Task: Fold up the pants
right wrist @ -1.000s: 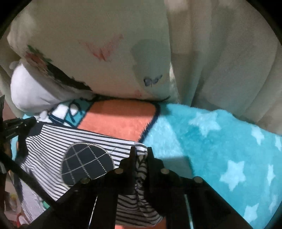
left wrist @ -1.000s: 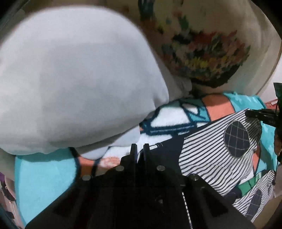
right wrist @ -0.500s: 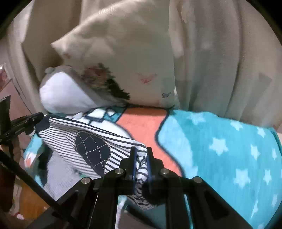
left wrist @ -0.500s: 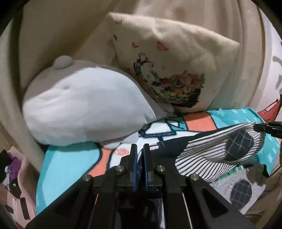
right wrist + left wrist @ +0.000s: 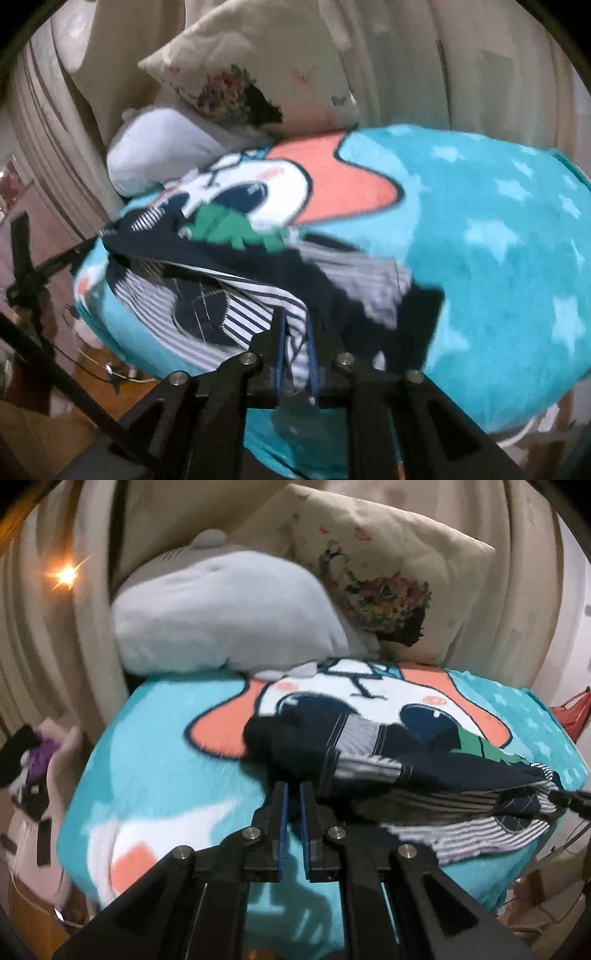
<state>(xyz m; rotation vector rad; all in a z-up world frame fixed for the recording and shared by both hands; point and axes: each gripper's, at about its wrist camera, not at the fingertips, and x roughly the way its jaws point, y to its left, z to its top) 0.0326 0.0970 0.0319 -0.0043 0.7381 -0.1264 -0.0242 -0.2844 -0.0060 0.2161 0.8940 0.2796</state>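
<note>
At the near edge of a bed, we hold two black grippers over a pair of striped pants (image 5: 424, 779) — the garment lies bunched across the front of a turquoise cartoon blanket (image 5: 155, 775), its navy waistband toward the middle of the bed and a striped leg with a round navy patch spilling toward the near right corner. Through the left wrist camera, our left gripper (image 5: 291, 794) has its blue-padded jaws drawn almost together; whether any cloth is caught between them we cannot tell, though dark fabric lies just beyond the tips. Through the right wrist camera, our right gripper (image 5: 295, 325) has striped cloth of the pants (image 5: 236, 295) pinched between its pads, with the jaws now beginning to part. That same gripper's tips (image 5: 569, 799) show at the right edge of the left view, against the patched leg. Beyond the pants, the blanket's printed face — white, navy eyes, orange ears, a green patch — spreads across the bed, with pale stars over its right side. Behind it a grey-white plush pillow (image 5: 221, 613) rests at the head of the bed, beside a cream cushion with a floral print (image 5: 388, 587) that leans against beige curtains (image 5: 461, 62). Much of both views is motion-blurred
</note>
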